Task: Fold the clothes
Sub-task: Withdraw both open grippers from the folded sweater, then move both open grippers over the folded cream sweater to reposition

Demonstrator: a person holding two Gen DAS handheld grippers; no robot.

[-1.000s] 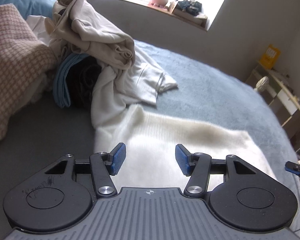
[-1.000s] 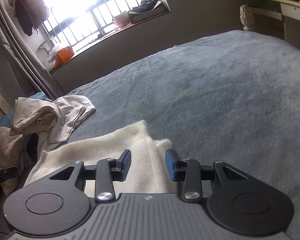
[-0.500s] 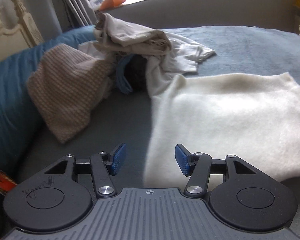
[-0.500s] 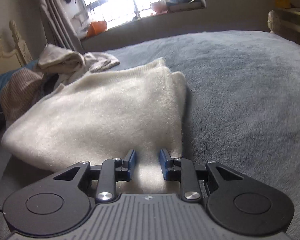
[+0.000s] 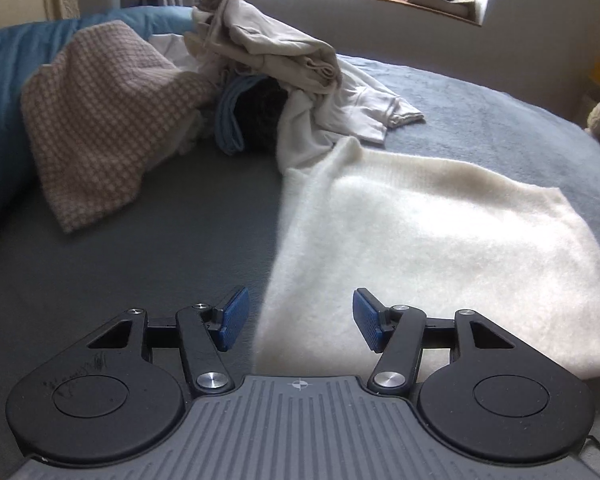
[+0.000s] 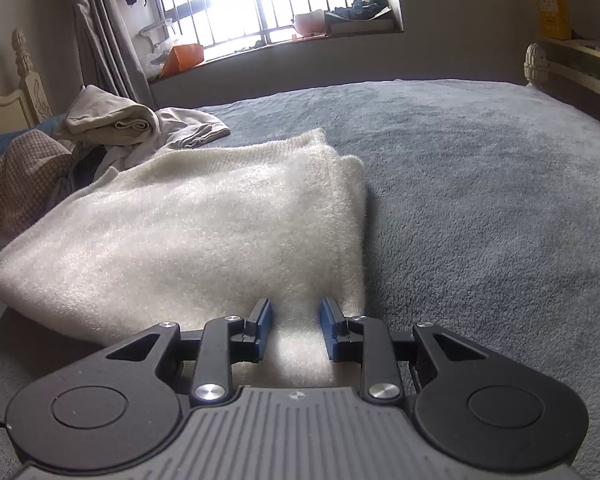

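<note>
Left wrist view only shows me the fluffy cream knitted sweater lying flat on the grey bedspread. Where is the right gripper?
Observer: The right gripper is at the near right corner of the fluffy cream knitted sweater. Its jaws have just been closing with fabric between them; whether they pinch it, I cannot tell.
Operator: Is that right edge a single layer?
Observer: No, it looks doubled over, a thick fold lying on the grey bedspread.

text: none is reading clearly | left gripper (image 5: 297,318) housing — a scrawled mark is showing, illegible | yellow box (image 6: 553,11) on the far shelf — print is showing, too small to read
</note>
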